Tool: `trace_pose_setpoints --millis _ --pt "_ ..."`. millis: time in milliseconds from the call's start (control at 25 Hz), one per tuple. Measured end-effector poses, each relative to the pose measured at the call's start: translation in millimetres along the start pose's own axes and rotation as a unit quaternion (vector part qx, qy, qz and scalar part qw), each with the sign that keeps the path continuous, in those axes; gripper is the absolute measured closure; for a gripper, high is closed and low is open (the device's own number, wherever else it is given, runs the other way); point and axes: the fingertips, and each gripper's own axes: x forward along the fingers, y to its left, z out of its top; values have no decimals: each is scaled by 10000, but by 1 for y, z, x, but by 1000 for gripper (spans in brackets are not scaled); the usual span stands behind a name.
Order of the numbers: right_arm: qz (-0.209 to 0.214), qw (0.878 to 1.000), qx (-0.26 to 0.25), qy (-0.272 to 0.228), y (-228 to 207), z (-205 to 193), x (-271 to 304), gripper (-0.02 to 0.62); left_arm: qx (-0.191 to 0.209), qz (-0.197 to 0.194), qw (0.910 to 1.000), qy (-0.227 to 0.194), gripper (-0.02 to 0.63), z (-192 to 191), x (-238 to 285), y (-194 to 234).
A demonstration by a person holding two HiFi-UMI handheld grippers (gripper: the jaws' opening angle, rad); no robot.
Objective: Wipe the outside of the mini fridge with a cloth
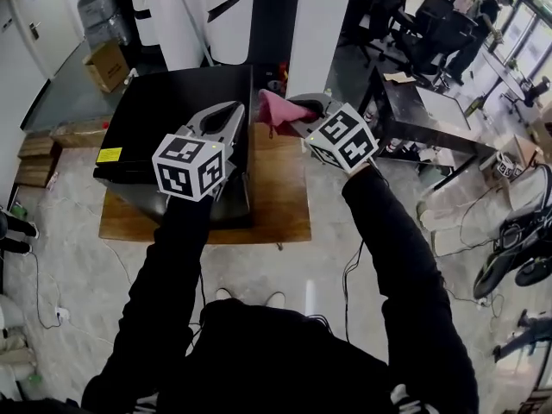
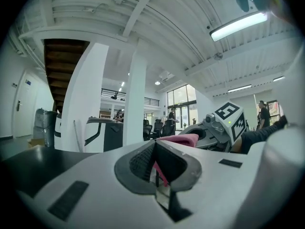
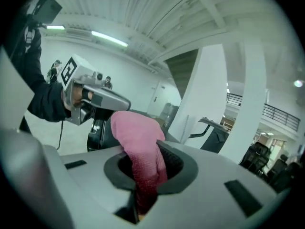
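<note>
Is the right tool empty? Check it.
No: the right tool is shut on the pink cloth, which sticks up between its jaws.

Pink cloth bunched, beside black mini fridge right edge.

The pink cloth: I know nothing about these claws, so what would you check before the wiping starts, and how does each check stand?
1. Cloth held: ok. The right claw is shut on the cloth.
2. Cloth on the fridge: cannot tell. It is by the fridge's top right edge; contact does not show.
3. Left claw free: ok. Its jaws are together with nothing held.
4. Left claw clear of the wiping path: not ok. It hangs over the fridge top beside the cloth.
5. Fridge steady: ok. It sits flat on the wooden platform.
</note>
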Motion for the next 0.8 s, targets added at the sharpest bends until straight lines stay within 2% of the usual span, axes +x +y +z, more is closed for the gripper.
trace_pose_setpoints --millis 160,400,640,800 --pt "-401 9957 510 -660 -1 2 -39 542 -202 -287 9988 -326 600 7 -8 -35" --pt "-733 9913 747 -799 25 -10 -67 541 -638 -831 9923 -656 600 11 -32 -68" --pt "-1060 9845 1055 -918 55 -17 -88 541 -342 -1156 9915 -481 600 -17 -54 -102" --pt "-1270 9804 1156 -961 58 -22 -94 541 -252 -1319 9904 -319 600 -42 -57 -125"
